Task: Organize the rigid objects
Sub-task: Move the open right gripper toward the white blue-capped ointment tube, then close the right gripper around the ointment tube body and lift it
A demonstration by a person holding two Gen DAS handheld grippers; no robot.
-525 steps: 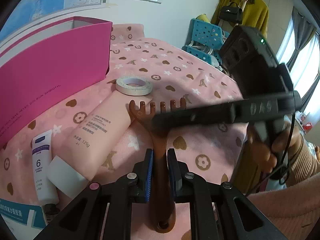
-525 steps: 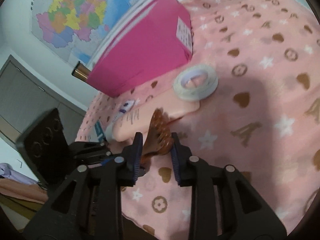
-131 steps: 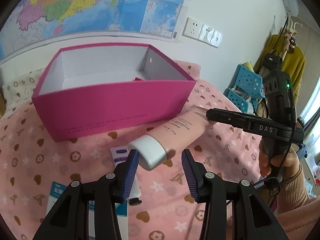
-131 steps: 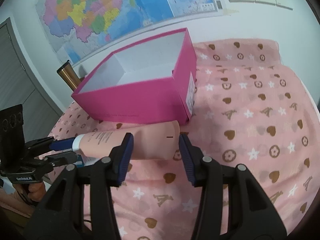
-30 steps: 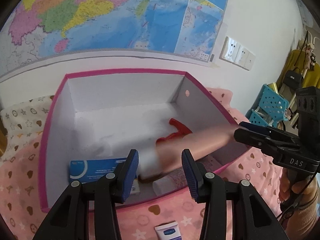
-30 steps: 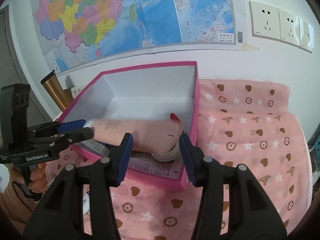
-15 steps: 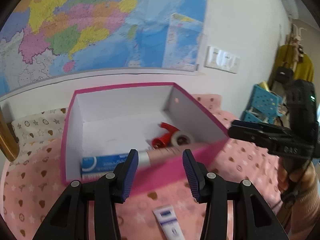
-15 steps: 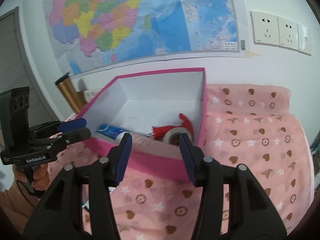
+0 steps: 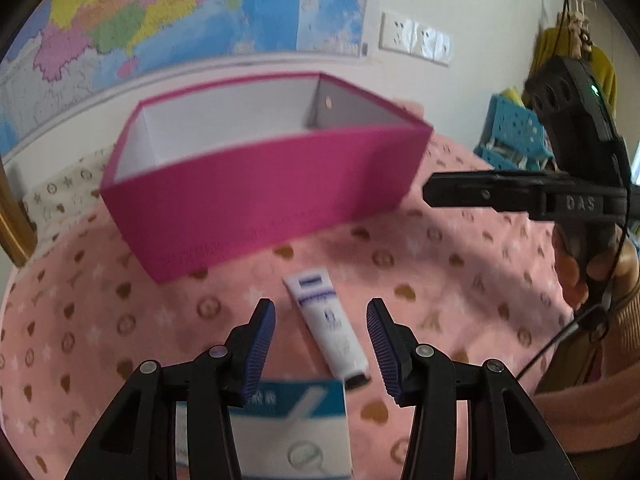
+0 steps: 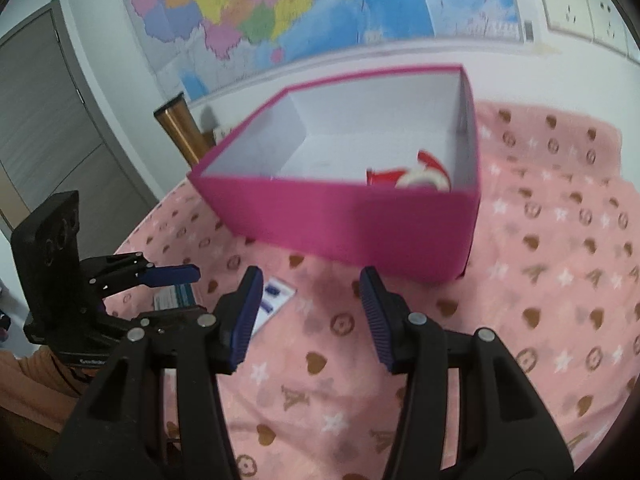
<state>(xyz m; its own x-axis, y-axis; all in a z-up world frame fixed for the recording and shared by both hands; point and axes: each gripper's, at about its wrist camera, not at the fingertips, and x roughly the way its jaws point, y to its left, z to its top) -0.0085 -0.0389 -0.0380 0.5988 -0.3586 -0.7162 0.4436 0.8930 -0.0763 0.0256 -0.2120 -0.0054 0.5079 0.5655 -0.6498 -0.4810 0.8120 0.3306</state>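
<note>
A pink blanket [image 9: 460, 272] printed with brown hearts and stars covers the bed. On it, toward the wall with the map [image 10: 304, 12], stands the open magenta box [image 9: 260, 196]. The large pink tube that both grippers carried a second ago is no longer between them; only a red item [image 10: 400, 174] and a white tape roll [image 10: 424, 180] show inside the box at its right end. A blue and white carton [image 9: 288, 428] lies at the blanket's near edge, with a small white tube [image 9: 326, 322] just beyond it, in front of the box. The left gripper [image 9: 321, 344] has pulled back from the box and stands above the small tube, jaws parted and empty. The right gripper [image 10: 311, 314] has also drawn back, its jaws apart with nothing between them.
</note>
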